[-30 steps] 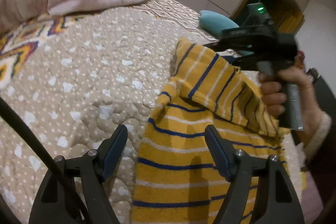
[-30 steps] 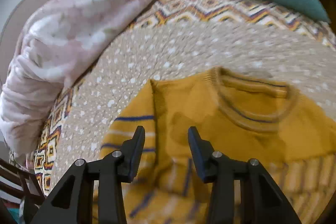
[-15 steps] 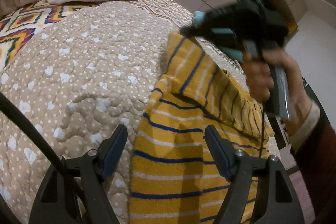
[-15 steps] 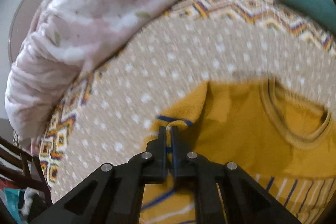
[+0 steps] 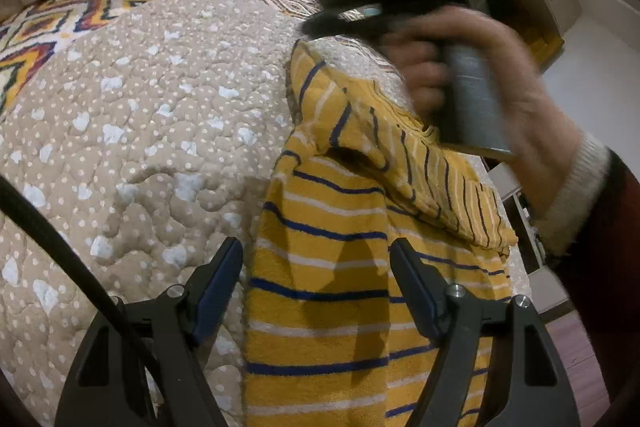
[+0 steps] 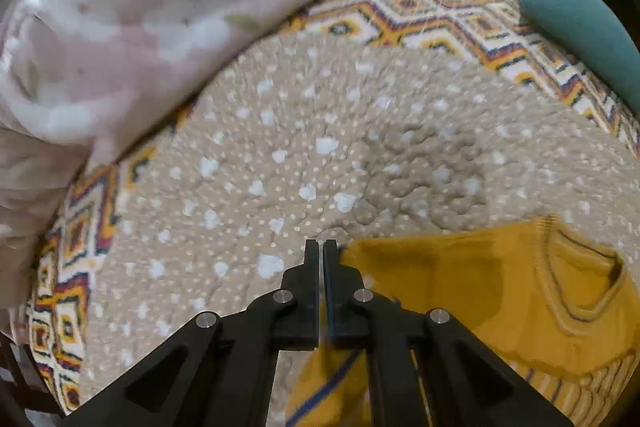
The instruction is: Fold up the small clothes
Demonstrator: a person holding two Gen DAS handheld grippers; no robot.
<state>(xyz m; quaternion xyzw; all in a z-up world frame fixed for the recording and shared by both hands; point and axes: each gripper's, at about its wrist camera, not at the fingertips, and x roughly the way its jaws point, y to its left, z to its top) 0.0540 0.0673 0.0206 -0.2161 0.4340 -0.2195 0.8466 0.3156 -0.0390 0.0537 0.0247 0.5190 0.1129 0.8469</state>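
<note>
sweater [image 5: 320, 267] flat on quilt [image 5: 140, 127], long axis running away from left gripper [image 5: 316, 287] | left gripper spread wide, empty, hovering over hem | right gripper [image 6: 321, 247] clenched on sleeve, lifted over body | fold direction: across toward sweater's far side

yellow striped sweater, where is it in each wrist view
Left wrist view: the yellow striped sweater fills the lower centre, its far part lifted toward the right gripper.
Right wrist view: it sits lower right, collar showing, one edge running to the shut tips.
Shared landmark: the beige dotted quilt.
</note>
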